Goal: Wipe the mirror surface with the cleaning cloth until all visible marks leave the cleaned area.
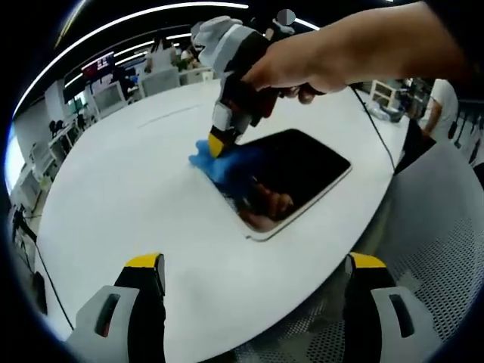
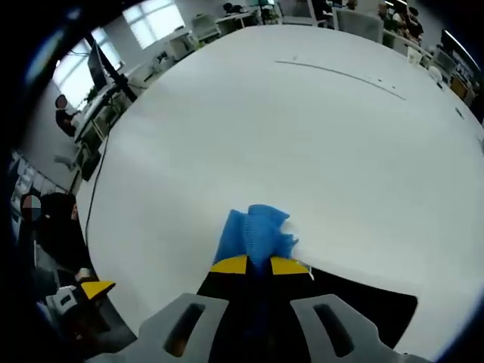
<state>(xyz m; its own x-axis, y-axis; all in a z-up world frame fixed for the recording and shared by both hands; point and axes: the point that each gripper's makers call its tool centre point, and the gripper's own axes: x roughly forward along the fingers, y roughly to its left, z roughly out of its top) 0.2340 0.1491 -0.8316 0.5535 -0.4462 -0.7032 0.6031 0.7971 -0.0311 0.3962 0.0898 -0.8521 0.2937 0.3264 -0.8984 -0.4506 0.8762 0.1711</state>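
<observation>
Seen in the left gripper view: a broad white round table [image 1: 136,189] with a rectangular mirror [image 1: 299,178] lying flat on it, white-framed, rounded at the corners, dark across its face and reflecting a hand near its near edge. Pressed onto the mirror's far left corner, a blue cleaning cloth [image 1: 219,160], bunched and spilling partly over the frame onto the tabletop. Clamped on that cloth, the right gripper [image 1: 218,142], yellow-tipped jaws closed tight around the fabric, body tilted down from above, held by a person's hand [image 1: 295,64] reaching in from the upper right, with a thin cable trailing off past the mirror's far side. Rising from the bottom of the same view, the left gripper [image 1: 253,265], jaws spread wide with nothing between them, hovering over bare tabletop near the table's edge and well apart from the mirror. Beyond the table edge at lower right, a perforated grey chair seat [image 1: 431,249]. In the right gripper view: the same cloth [image 2: 255,233] sticking out ahead of the pinched yellow tips of the right gripper [image 2: 259,266], fabric fanned onto the white table [image 2: 302,128], and the dark mirror [image 2: 363,310] lying just under and to the right of the jaws. Far left in that view, a desk with a monitor [image 2: 97,64] by bright windows.
</observation>
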